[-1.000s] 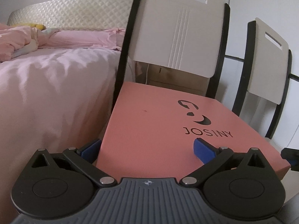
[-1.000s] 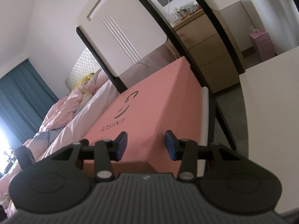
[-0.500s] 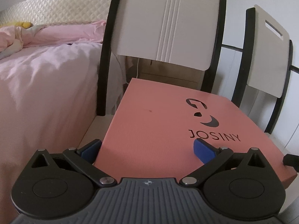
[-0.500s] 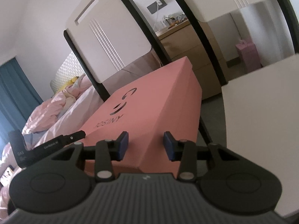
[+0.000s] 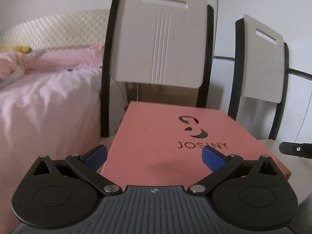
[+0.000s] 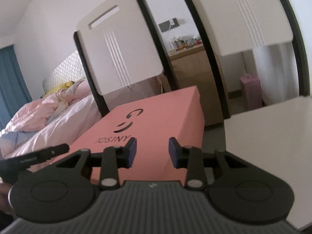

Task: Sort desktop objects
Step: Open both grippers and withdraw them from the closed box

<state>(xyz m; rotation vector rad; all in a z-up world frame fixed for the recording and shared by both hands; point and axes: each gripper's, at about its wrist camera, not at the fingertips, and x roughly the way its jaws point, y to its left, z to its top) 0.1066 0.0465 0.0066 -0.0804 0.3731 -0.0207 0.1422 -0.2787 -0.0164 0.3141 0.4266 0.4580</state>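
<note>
The left gripper [image 5: 154, 153] is spread wide at the near end of the pink box [image 5: 167, 136]. One blue pad sits just off the box's left edge and the other lies over the lid beside the printed word, so nothing is pinched between them. That spread looks like a way to steady or brace a wide, flat box rather than to clamp it.

The right gripper [image 6: 153, 150] meets the same box [image 6: 156, 117] at its near right corner, where the lid turns down into the side wall. Its pads stand apart with a narrower gap, and the corner ridge shows in that gap. Whether they press on the cardboard I cannot tell.

The box is closed and lies lid up, its far end toward the back of the white chair [image 5: 159, 39]. It appears to rest on that chair's seat, just beside the bed [image 5: 48, 107] with pink covers, though the grippers hide its near underside. The counter [image 6: 273, 136] is well apart to the right, a strip of floor lying between its left edge and the box.

A gripper on each near corner suits the load – the box is too broad for one pair of pads to span. It fits either a box being set on the seat or one about to be lifted off it, and these views do not settle which. The smooth lid could slip under a light hold.
</note>
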